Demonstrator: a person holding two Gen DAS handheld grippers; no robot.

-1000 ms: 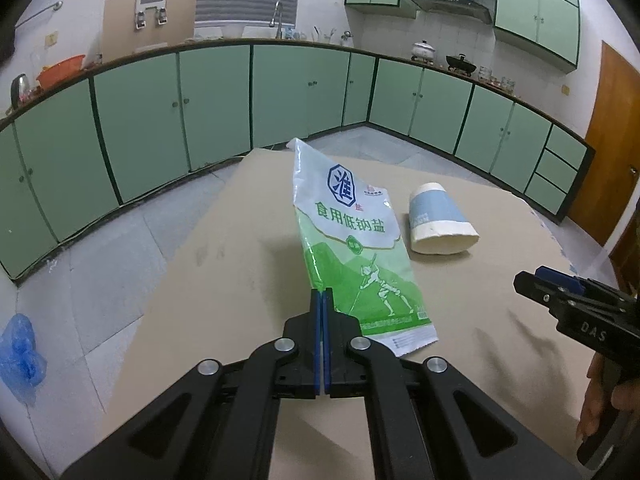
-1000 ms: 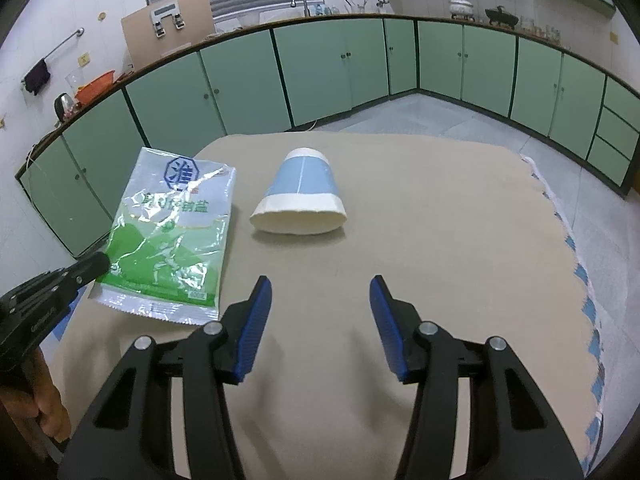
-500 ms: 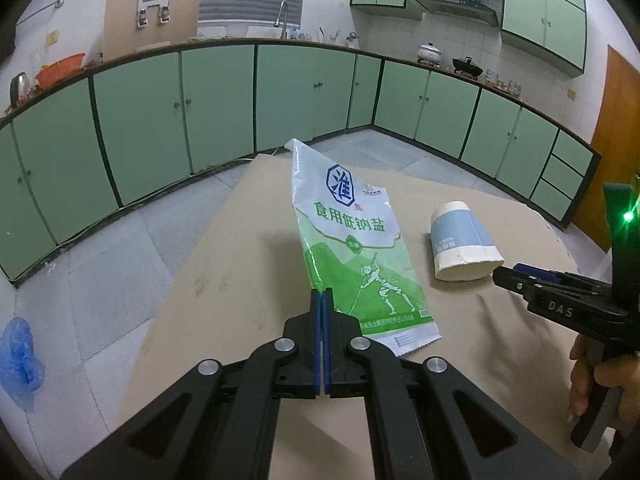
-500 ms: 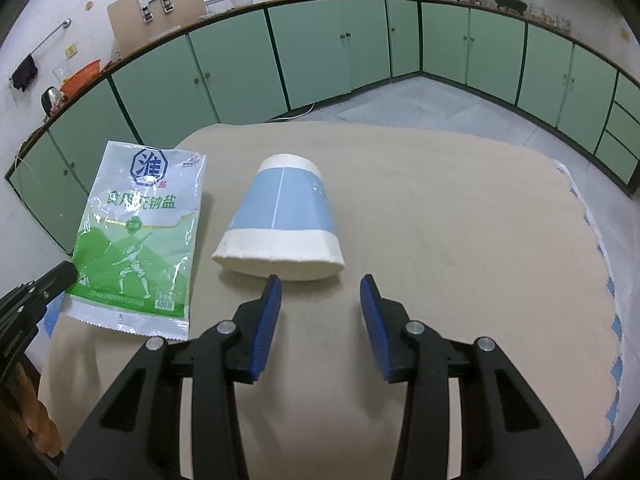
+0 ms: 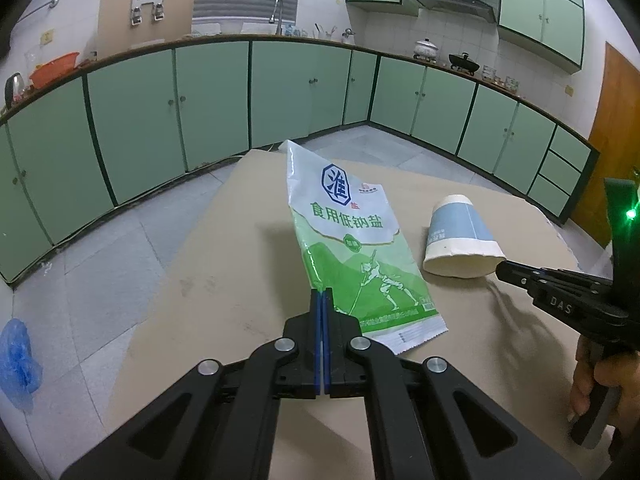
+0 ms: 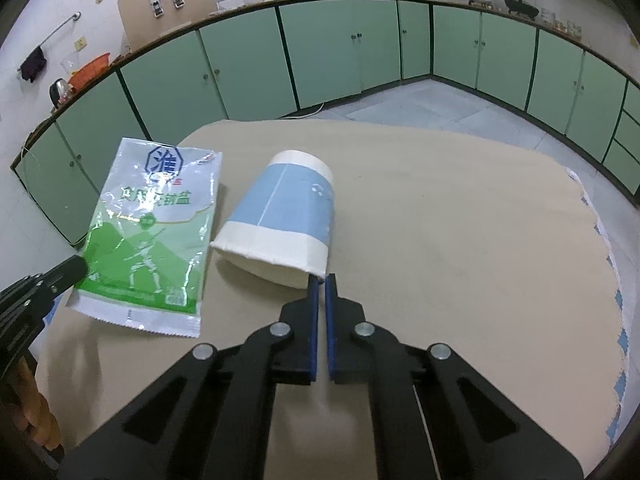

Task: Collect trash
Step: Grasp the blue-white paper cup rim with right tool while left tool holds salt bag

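Observation:
A green and white salt bag is tilted up off the tan table, its near left edge pinched in my shut left gripper. Right of it, a blue and white paper cup lies on its side with the mouth toward me. In the right wrist view, my right gripper is at the cup's near right rim. Its jaws are closing to a thin gap, with the rim wall pressed between the blue pads. The bag and left gripper show at the left.
Green cabinets ring the tiled floor beyond the table's far edge. A blue plastic bag lies on the floor at the left. A hand holds the right gripper's handle. The table's right edge shows a blue and white fringe.
My right gripper moved forward to the cup's mouth and its jaws went from wide apart to closed on the rim. The left gripper stayed shut on the bag.

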